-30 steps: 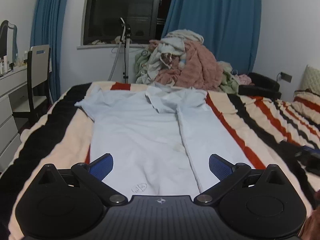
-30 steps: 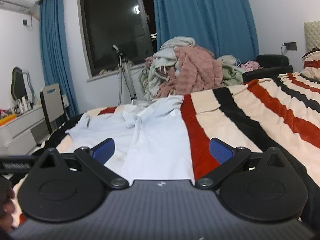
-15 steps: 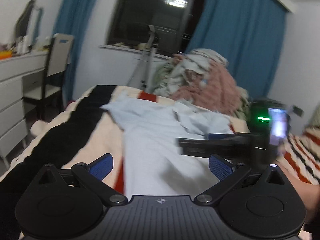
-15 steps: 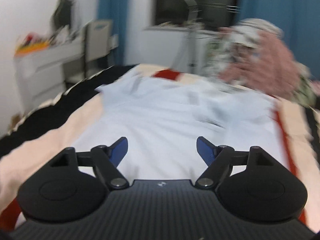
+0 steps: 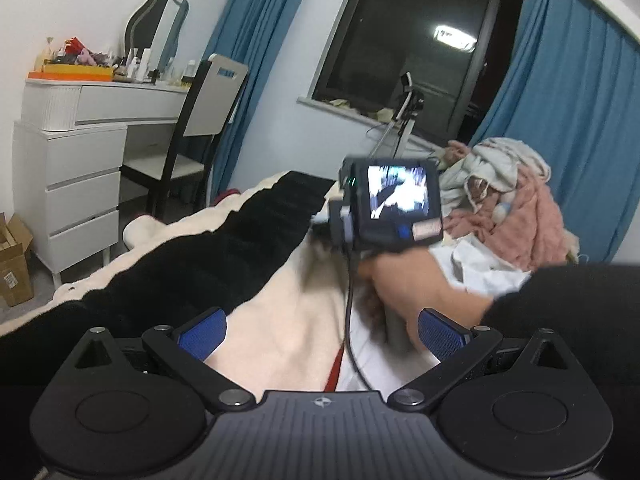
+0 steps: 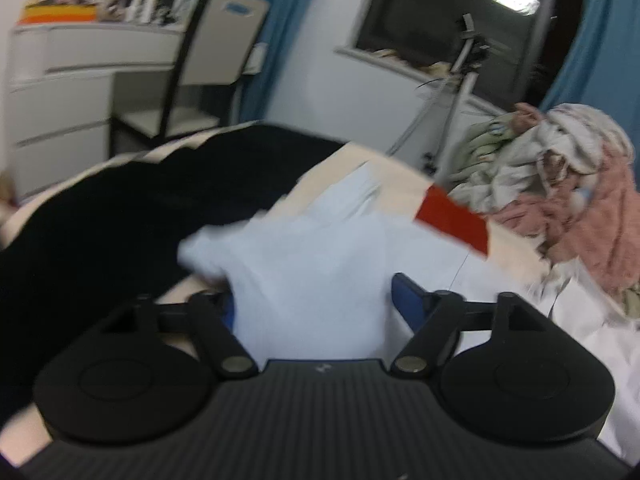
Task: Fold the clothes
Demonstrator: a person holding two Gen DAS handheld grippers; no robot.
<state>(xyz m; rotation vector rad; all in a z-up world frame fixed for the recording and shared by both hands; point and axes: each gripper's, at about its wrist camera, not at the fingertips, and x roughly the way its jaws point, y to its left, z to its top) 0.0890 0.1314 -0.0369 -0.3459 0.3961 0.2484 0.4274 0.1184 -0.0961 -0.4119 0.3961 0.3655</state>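
Observation:
A pale blue shirt (image 6: pixel 320 264) lies spread on the striped blanket (image 6: pixel 120 208). In the right wrist view my right gripper (image 6: pixel 312 300) is open, its jaws on either side of the shirt's left sleeve; the cloth hides the left pad. In the left wrist view my left gripper (image 5: pixel 320 336) is open and empty above the blanket (image 5: pixel 192 256). The right hand and its gripper body (image 5: pixel 392 208) cross in front of it, hiding most of the shirt (image 5: pixel 488 268).
A heap of unfolded clothes (image 5: pixel 508 200) (image 6: pixel 560 188) sits at the bed's far end. A white dresser (image 5: pixel 72 148), a chair (image 5: pixel 200 120) and a cardboard box (image 5: pixel 12 260) stand left of the bed. A tripod (image 6: pixel 452 104) stands by the window.
Both grippers swung left toward the shirt's left sleeve. The right gripper came down over the sleeve and narrowed a little. The right hand now crosses the left wrist view.

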